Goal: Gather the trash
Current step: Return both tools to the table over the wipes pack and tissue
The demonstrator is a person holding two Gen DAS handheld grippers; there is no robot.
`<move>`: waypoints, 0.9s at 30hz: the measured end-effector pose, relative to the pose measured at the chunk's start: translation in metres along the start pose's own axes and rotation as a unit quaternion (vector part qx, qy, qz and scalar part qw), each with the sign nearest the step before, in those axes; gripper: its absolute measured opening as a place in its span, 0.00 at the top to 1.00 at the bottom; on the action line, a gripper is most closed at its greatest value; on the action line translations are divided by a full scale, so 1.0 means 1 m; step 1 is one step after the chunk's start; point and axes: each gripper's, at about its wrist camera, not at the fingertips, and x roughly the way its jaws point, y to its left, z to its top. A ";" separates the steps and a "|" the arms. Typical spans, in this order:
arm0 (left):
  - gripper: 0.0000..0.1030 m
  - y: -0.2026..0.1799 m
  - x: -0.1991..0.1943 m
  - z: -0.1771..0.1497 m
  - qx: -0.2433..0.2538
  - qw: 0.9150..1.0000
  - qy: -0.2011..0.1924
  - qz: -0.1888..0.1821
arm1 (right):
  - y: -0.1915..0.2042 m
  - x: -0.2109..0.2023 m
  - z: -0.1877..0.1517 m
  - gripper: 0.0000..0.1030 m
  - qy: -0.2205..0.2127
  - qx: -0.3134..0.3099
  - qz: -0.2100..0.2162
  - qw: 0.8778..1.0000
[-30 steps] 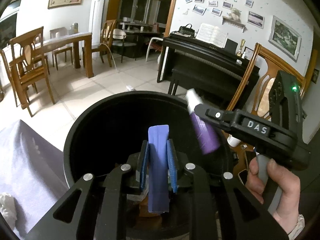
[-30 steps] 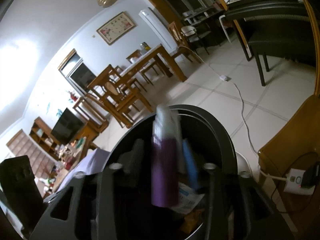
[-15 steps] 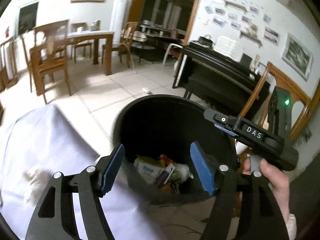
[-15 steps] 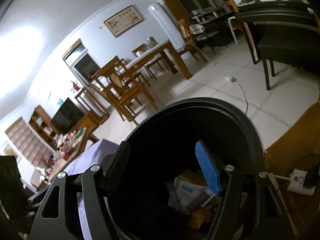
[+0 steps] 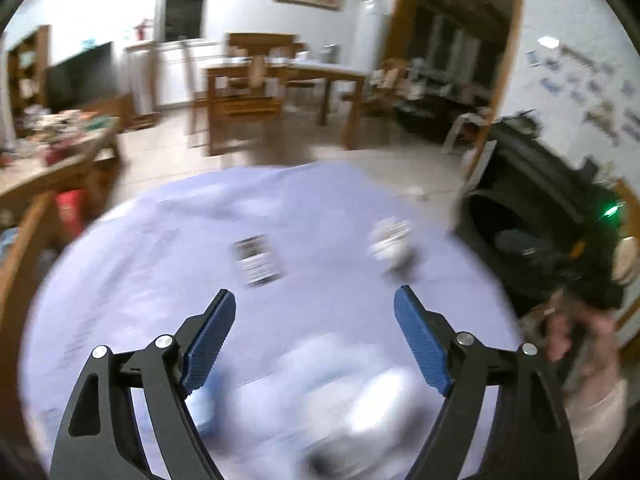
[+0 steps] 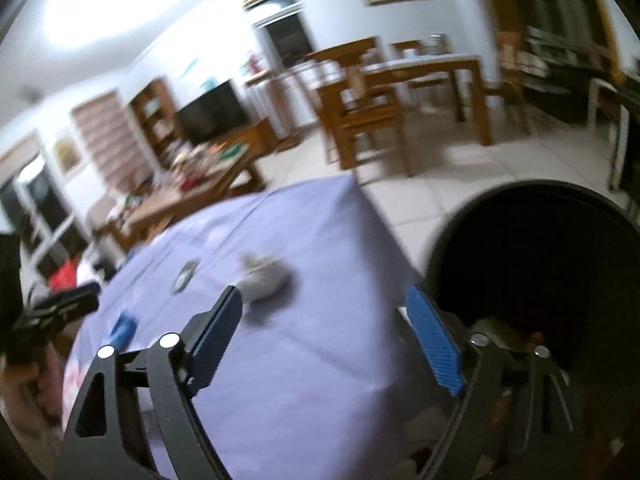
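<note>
Right wrist: your tools (image 6: 324,340) (image 5: 314,344) empty, jaws opening, over counter (image 6: 320,360); next, grab wad (image 6: 262,280), then bin (image 6: 532,272).

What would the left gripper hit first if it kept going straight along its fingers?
Probably the purple tablecloth: the left gripper, jaws opening and empty, points down at bare cloth between a black-and-white packet and a crumpled white wad. Blur leaves depth uncertain.

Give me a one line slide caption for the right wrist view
Right gripper, fingers opening and empty, over the purple tablecloth facing a crumpled white wad, the black trash bin alongside.
</note>
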 end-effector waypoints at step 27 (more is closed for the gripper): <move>0.57 0.083 0.036 -0.048 0.026 0.995 0.094 0.021 | 0.127 0.173 0.022 0.66 0.148 -0.173 -0.101 0.968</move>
